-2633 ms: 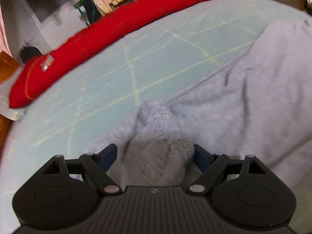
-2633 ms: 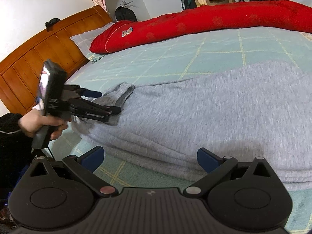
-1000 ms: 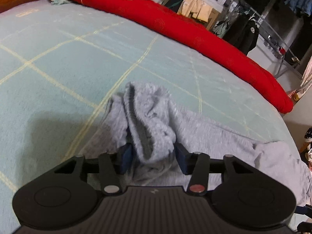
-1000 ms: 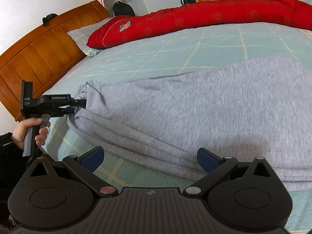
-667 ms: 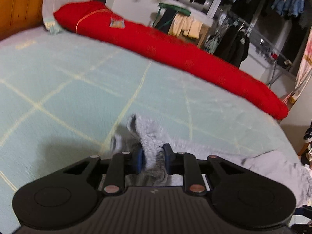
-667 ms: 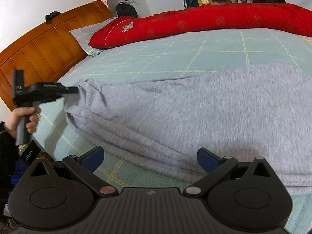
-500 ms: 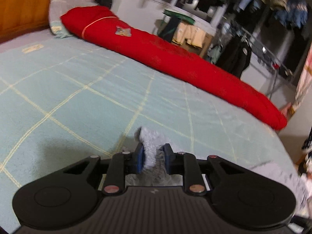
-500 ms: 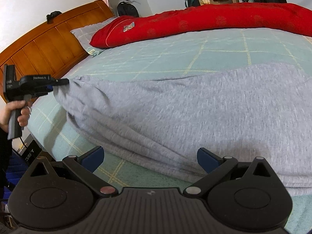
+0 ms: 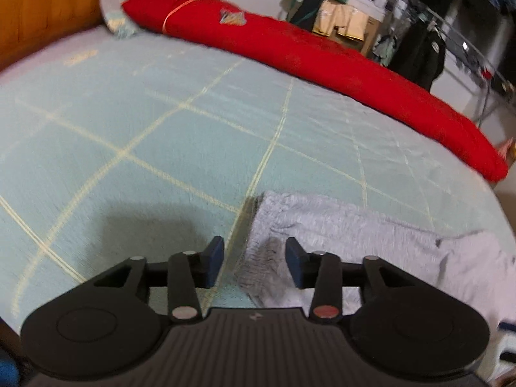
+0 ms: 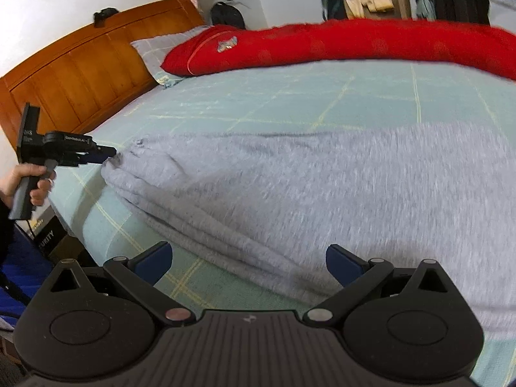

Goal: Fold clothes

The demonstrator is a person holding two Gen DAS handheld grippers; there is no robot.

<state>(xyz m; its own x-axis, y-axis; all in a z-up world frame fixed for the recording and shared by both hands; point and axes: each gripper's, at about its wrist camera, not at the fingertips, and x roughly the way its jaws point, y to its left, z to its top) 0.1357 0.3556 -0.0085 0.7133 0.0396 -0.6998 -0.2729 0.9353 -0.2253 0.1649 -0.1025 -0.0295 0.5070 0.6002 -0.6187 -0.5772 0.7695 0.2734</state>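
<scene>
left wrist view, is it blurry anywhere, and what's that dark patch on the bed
Left wrist view: the bed sheet and red bolster are smeared by motion blur; the dark patch looks like a shadow ahead of the left gripper. Right wrist view: the grey garment is streaked too.

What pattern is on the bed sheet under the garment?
The bed sheet is pale green with a thin yellow grid of lines, clearest in the left wrist view.

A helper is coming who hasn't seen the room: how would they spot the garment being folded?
Find the bed with the pale green checked cover. Along its far side lies a long red bolster. The grey garment lies flat near the front edge, the only grey, fuzzy fabric on the cover.
</scene>
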